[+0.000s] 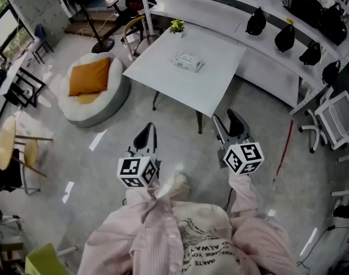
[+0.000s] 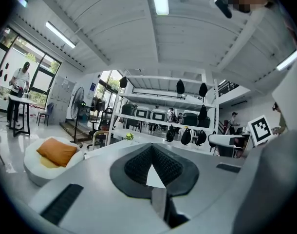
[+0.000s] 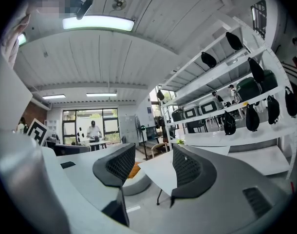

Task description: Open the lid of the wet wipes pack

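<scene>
The wet wipes pack (image 1: 187, 61) is a pale green flat packet with its lid down, lying on the white square table (image 1: 163, 76) far ahead of me. Both grippers hang in the air over the floor, well short of the table. My left gripper (image 1: 146, 137) is shut with nothing in it; its dark pads (image 2: 139, 164) press together in the left gripper view. My right gripper (image 1: 229, 127) is open and holds nothing, and the table (image 3: 160, 175) shows through its gap (image 3: 151, 164). I cannot make out the pack in either gripper view.
A small potted plant (image 1: 177, 26) stands at the table's far corner. A white beanbag with an orange cushion (image 1: 90, 78) lies to the left. White shelving with black bags (image 1: 285, 36) runs behind and to the right, an office chair (image 1: 334, 119) beside it. A person (image 3: 94, 130) stands far off.
</scene>
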### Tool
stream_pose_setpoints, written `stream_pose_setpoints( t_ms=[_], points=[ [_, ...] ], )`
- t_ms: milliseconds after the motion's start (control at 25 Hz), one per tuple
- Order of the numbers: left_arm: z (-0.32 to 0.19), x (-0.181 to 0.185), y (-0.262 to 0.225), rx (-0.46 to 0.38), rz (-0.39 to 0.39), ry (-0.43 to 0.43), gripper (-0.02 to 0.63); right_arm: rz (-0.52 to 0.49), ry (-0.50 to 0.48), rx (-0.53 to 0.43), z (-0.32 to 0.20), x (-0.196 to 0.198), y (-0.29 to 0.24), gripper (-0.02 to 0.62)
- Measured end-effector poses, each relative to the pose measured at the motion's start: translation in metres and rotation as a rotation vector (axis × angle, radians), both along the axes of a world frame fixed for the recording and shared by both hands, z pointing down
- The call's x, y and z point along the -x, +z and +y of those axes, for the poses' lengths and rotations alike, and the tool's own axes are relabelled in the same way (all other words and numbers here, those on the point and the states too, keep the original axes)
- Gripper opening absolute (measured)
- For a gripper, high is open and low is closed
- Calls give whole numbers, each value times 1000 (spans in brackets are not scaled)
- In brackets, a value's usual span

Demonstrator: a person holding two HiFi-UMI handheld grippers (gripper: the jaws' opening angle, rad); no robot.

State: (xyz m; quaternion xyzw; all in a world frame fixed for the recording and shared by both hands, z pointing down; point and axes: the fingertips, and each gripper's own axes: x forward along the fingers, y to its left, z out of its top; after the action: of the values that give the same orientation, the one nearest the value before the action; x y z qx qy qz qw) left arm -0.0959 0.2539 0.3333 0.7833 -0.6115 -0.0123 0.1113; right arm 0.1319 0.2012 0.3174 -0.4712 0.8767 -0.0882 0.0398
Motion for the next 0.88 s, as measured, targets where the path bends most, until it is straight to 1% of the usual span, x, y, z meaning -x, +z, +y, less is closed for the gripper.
stream_pose_setpoints(
  t_ms=[120,320,560,880],
  points=[
    [-35,13,2,5,5,8,-2,7,6,5,-30,13,1,210],
    [-83,21,6,8,13,38,-2,16,30,9,-71,21,6,210],
    [-117,26,12,22,14,60,-2,18,42,28,-107,28,15,210],
    [-162,39,26,48,17,49,-2,27,41,38,-162,38,24,210]
  ],
)
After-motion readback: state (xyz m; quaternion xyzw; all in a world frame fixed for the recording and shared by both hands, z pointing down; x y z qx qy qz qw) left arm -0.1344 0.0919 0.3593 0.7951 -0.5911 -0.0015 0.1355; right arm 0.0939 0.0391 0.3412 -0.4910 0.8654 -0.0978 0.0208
